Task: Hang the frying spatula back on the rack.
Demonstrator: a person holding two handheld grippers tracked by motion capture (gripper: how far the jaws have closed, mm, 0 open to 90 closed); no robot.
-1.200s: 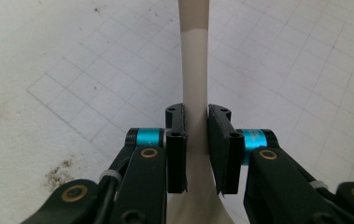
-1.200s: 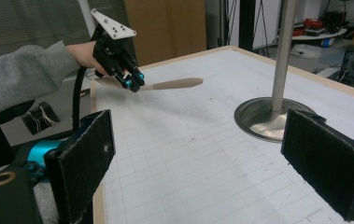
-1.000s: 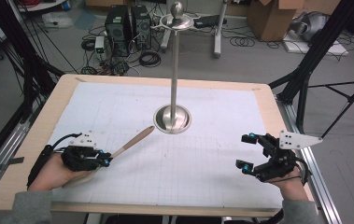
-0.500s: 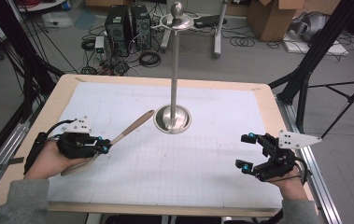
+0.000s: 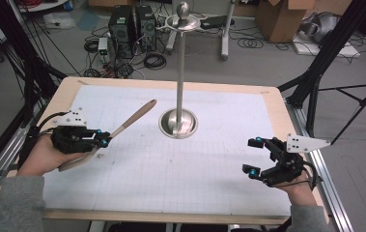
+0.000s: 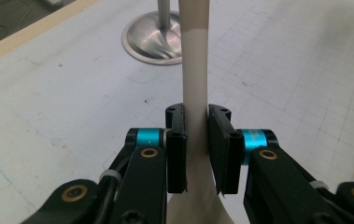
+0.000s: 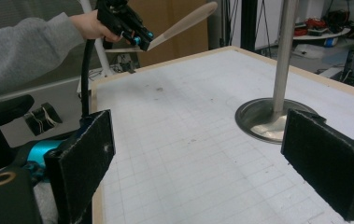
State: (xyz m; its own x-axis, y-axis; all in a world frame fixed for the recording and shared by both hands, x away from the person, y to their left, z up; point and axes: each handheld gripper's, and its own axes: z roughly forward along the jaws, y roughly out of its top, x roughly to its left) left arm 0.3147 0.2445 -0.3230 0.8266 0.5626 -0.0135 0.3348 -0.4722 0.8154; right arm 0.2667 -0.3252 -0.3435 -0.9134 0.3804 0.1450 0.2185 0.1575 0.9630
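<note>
Left tongs (image 5: 104,140), at the frame's left, are clamping our spoon (image 5: 133,117) aloft while right tongs (image 5: 257,157) are waiting agape, empty; reaching the stand (image 5: 179,122) remains.

You are working at a wooden table (image 5: 273,99) whose pale rim is showing on every side. 1 white gridded mat (image 5: 185,164) is lying flat on it, covering nearly the whole top. 1 metal stand (image 5: 178,123) is sitting on the mat's far middle, its round base resting flat and its pole rising upright.
</note>
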